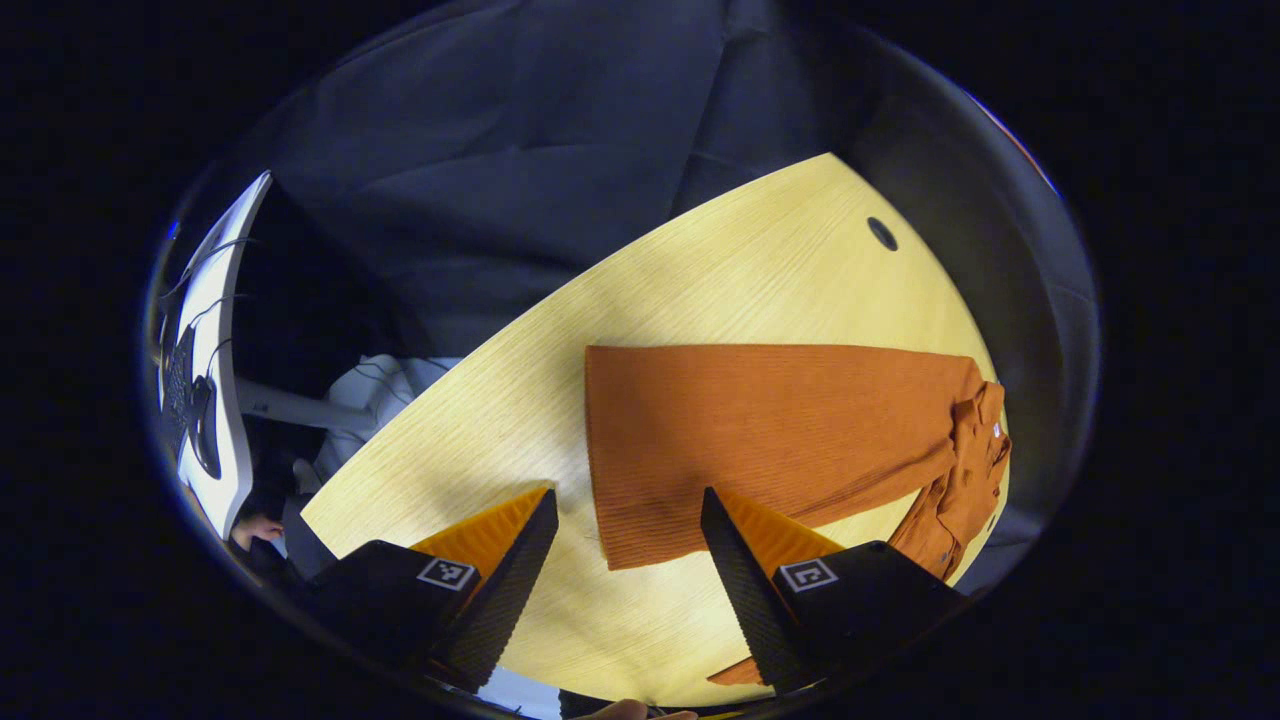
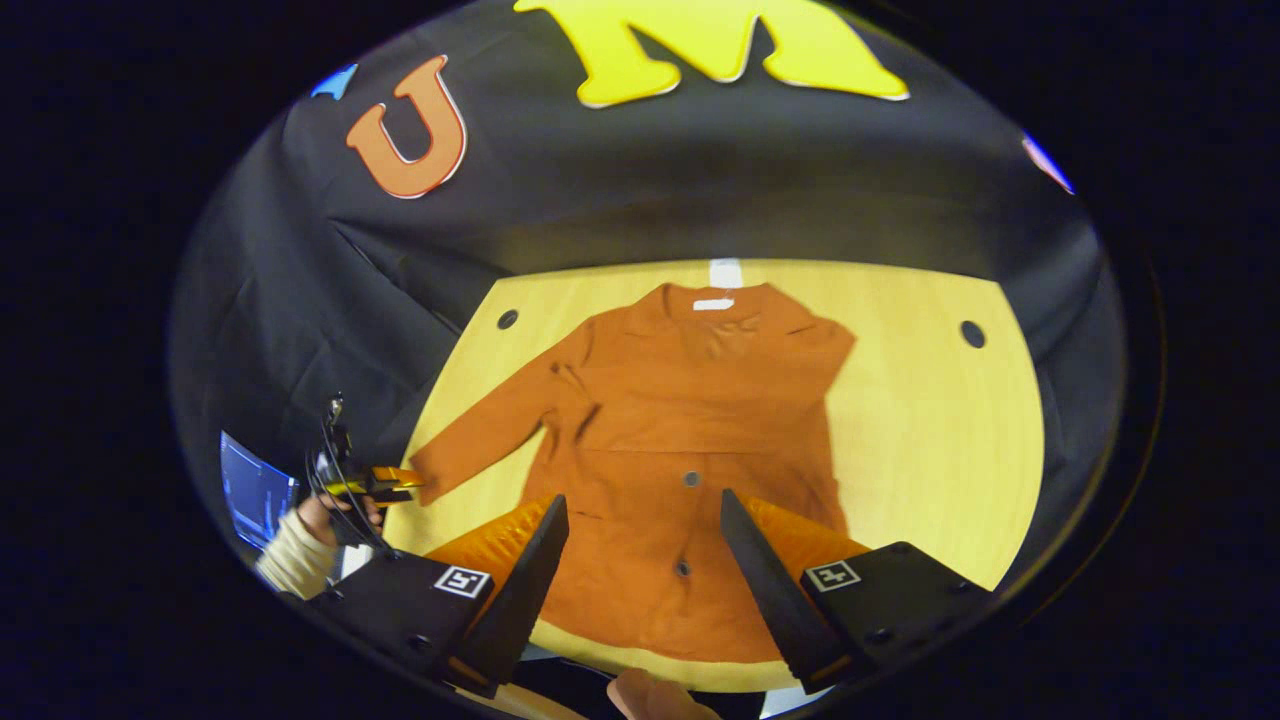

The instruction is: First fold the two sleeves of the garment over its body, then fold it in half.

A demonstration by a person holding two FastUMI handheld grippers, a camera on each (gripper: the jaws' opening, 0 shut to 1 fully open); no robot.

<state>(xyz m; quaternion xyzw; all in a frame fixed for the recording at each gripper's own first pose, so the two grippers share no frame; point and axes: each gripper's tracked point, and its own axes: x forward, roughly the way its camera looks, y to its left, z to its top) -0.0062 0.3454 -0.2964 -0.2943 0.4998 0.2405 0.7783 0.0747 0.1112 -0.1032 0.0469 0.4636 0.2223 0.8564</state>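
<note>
An orange buttoned garment (image 2: 690, 400) lies flat on the wooden table (image 2: 930, 440), collar far and hem near. Its right side ends in a straight edge with the sleeve folded over the body. The other sleeve (image 2: 490, 430) stretches out to the left. In the left gripper view this sleeve (image 1: 760, 430) runs across the table, its cuff end (image 1: 605, 530) lying between and just beyond my fingers. My left gripper (image 1: 625, 520) is open over the cuff; it shows far off as the left gripper (image 2: 385, 483), held by a hand beside the cuff. My right gripper (image 2: 642, 500) hangs open above the hem.
The table has round cable holes (image 2: 972, 333) (image 2: 508, 319) near its far corners. Black cloth walls the booth behind it. A white stand with cables (image 1: 215, 330) rises beyond the table's left edge. A lit screen (image 2: 255, 490) sits low at the left.
</note>
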